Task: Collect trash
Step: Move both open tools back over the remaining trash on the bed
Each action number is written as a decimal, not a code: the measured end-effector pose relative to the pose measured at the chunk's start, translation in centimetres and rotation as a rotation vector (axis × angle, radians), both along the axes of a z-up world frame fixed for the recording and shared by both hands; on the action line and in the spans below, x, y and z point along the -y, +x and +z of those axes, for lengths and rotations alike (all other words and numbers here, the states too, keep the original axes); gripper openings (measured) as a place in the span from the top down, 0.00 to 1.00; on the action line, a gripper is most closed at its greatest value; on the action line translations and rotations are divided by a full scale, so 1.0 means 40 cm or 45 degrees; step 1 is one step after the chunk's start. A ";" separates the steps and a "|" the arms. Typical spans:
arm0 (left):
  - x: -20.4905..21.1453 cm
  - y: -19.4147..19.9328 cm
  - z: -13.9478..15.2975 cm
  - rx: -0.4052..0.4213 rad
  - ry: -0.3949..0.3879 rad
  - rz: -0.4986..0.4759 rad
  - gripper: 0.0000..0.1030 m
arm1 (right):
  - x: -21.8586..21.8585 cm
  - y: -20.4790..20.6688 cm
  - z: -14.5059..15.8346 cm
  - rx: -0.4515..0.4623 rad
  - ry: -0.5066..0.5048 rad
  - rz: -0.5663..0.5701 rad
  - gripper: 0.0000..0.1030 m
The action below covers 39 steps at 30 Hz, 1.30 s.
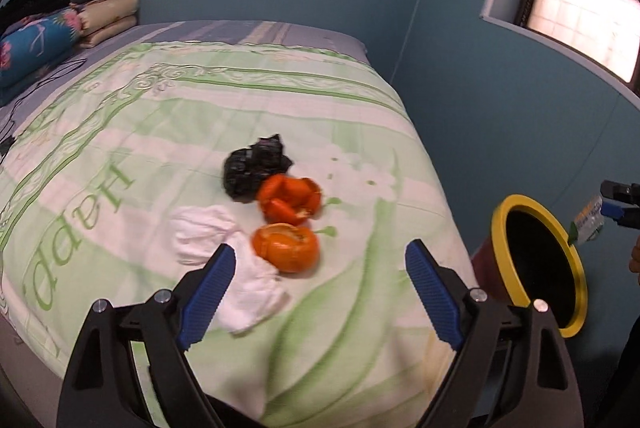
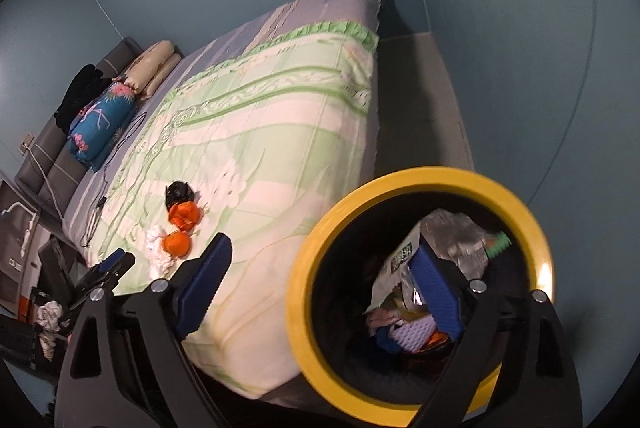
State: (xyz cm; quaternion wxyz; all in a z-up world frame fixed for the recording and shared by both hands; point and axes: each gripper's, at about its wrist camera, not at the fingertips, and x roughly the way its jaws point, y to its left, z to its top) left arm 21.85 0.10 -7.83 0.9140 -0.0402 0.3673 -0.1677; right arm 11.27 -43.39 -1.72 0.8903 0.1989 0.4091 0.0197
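A bed (image 1: 120, 132) covered by a green and white floral quilt is seen from above in both wrist views. Near its foot, a small cluster of trash is gathered on the quilt. A crumpled black plastic bag (image 1: 256, 164) lies farthest from the camera. Touching it is a torn-open orange peel (image 1: 290, 200), and just beside that a second, cupped orange peel (image 1: 286, 248). White crumpled tissue (image 1: 224, 264) is spread to the left of the peels, touching the nearer one.

The left gripper (image 1: 320, 292) is held over the quilt with its blue-padded jaws spread wide and nothing between the pads; the tissue and the nearer peel are seen just beyond its fingertips.

Beside the corner of the bed stands a round bin (image 2: 304, 268) with a yellow rim and a dark inside. It is already partly filled with wrappers and scraps, among them a silvery snack bag (image 2: 452, 240). The right gripper (image 2: 320, 292) is poised over the bin's mouth, jaws wide apart and not pressing on anything; its right pad is seen against the snack bag, though whether they touch cannot be told.

Folded blankets and pillows (image 1: 44, 40) are stacked at the head of the bed.
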 end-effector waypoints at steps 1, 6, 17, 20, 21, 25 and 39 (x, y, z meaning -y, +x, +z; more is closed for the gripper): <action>-0.020 0.001 -0.001 0.004 -0.010 0.014 0.19 | -0.005 0.006 -0.001 -0.014 0.007 0.003 0.17; -0.079 -0.006 -0.005 0.040 -0.025 0.046 0.17 | -0.035 0.036 0.002 -0.064 -0.015 -0.003 0.16; -0.177 -0.008 -0.063 -0.002 -0.115 0.103 0.17 | -0.160 0.126 0.009 -0.040 -0.071 0.089 0.15; -0.189 -0.003 -0.075 -0.010 -0.128 0.105 0.16 | -0.209 0.164 0.003 -0.005 -0.055 0.146 0.15; -0.190 -0.001 -0.079 -0.013 -0.130 0.103 0.16 | -0.227 0.180 0.000 0.005 -0.048 0.167 0.15; -0.186 0.007 -0.091 -0.023 -0.137 0.083 0.16 | -0.314 0.249 -0.010 0.074 -0.047 0.268 0.15; -0.123 0.060 -0.114 -0.041 -0.063 0.026 0.16 | -0.619 0.546 -0.110 0.104 -0.199 0.570 0.18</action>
